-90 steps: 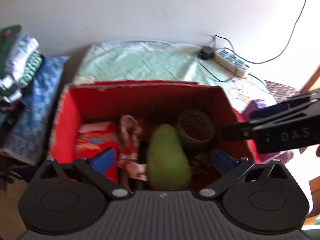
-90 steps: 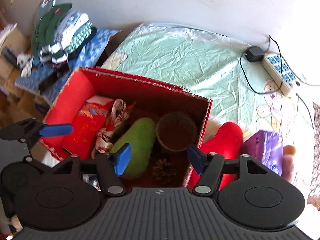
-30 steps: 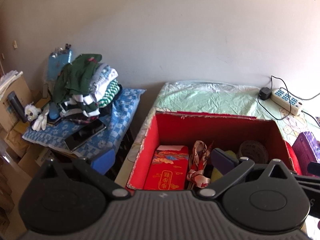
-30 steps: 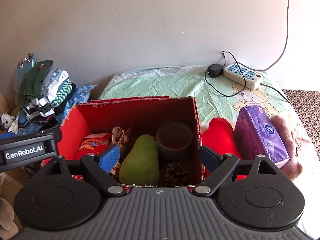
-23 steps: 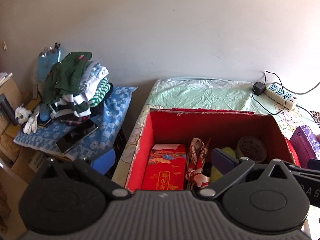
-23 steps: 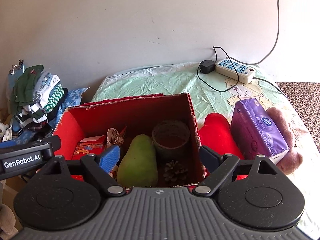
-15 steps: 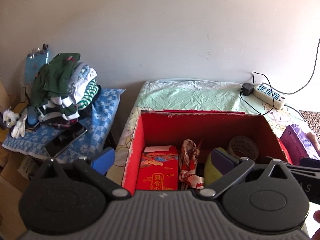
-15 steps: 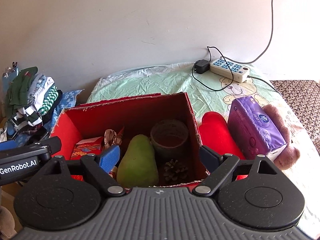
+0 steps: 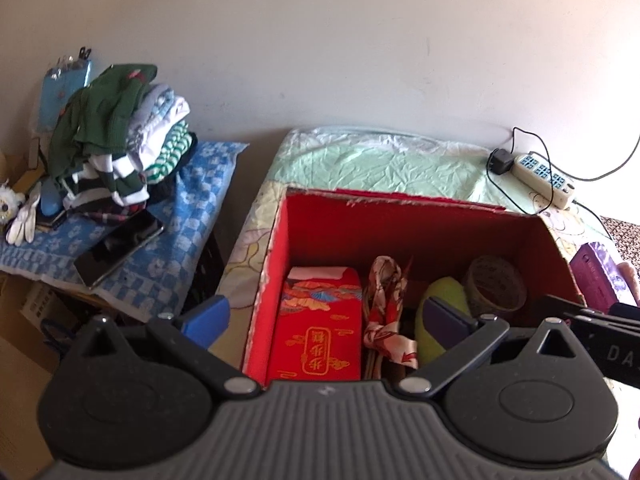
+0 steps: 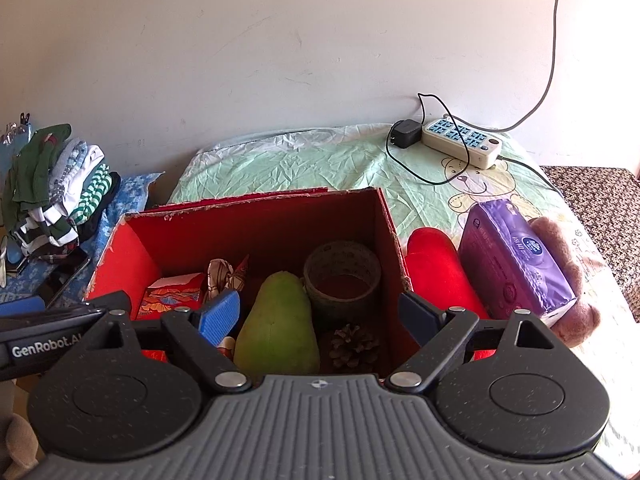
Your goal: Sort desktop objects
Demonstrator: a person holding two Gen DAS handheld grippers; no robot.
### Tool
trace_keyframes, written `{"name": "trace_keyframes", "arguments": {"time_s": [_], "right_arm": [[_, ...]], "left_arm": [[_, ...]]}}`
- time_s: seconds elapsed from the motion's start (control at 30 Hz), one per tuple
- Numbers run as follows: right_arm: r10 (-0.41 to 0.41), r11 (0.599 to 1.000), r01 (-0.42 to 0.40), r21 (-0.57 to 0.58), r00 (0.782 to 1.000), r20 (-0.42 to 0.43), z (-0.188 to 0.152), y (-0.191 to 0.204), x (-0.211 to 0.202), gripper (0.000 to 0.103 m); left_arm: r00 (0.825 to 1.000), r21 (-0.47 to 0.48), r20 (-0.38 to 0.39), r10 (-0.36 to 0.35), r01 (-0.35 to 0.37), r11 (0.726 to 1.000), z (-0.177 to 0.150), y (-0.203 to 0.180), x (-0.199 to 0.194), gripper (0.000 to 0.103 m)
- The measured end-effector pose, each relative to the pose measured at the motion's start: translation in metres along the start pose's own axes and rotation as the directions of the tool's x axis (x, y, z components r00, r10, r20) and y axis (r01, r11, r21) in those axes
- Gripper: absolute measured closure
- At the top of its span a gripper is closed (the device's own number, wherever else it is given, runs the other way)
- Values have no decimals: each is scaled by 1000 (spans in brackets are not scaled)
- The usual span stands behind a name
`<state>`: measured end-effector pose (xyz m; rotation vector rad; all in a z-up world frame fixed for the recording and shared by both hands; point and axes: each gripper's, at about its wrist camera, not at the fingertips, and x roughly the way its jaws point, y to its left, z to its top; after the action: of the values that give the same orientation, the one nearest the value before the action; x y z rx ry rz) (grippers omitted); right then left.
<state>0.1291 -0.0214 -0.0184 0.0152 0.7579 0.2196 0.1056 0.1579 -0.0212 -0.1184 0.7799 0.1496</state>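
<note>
Clothes (image 9: 120, 136) lay heaped on a blue checked cloth (image 9: 176, 240) at the far left, with a dark phone (image 9: 120, 248) flat beside the heap. Next along came the bed sheet (image 10: 320, 164), pale green and creased, and on it stood the open red box (image 10: 256, 232).

Inside the box, from its left wall, lay a red packet (image 9: 320, 328) printed in gold, then a knotted patterned ribbon (image 9: 386, 308), then a green pear (image 10: 278, 328) lying on its side. Just right of the pear sat a roll of tape (image 10: 342, 276) on end, and a pine cone (image 10: 354, 346) rested in front of the roll, near the pear's base.

The left gripper (image 9: 328, 320) hung over the box's near left corner with its blue pads spread wide and nothing between them. The right gripper (image 10: 320, 316) hung over the near edge of the box, its pads also wide apart and holding nothing, the pear and pine cone showing between them below.

Outside the box's right wall lay a red cushion (image 10: 436, 276), touching the box. Against that leaned a purple tissue pack (image 10: 516, 260), with a brown plush toy (image 10: 568, 280) behind it. Farther back, near the wall, a white power strip (image 10: 462, 142) sat on the sheet with a black adapter (image 10: 406, 133) plugged into its end.
</note>
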Motion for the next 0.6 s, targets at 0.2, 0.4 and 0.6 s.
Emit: {"name": "trace_keyframes", "arguments": {"time_s": [0.2, 0.4, 0.6], "right_arm": [[3, 1000, -3, -17, 1000, -5, 7, 2, 8, 14], [14, 1000, -14, -20, 1000, -9, 11, 1, 14, 14], [22, 1000, -22, -4, 999, -27, 12, -3, 21, 14]], "left_arm": [[1000, 9, 26, 14, -14, 1000, 5, -3, -1, 1], [998, 37, 58, 19, -21, 999, 12, -10, -2, 1], [998, 62, 52, 21, -24, 998, 16, -16, 3, 1]]}}
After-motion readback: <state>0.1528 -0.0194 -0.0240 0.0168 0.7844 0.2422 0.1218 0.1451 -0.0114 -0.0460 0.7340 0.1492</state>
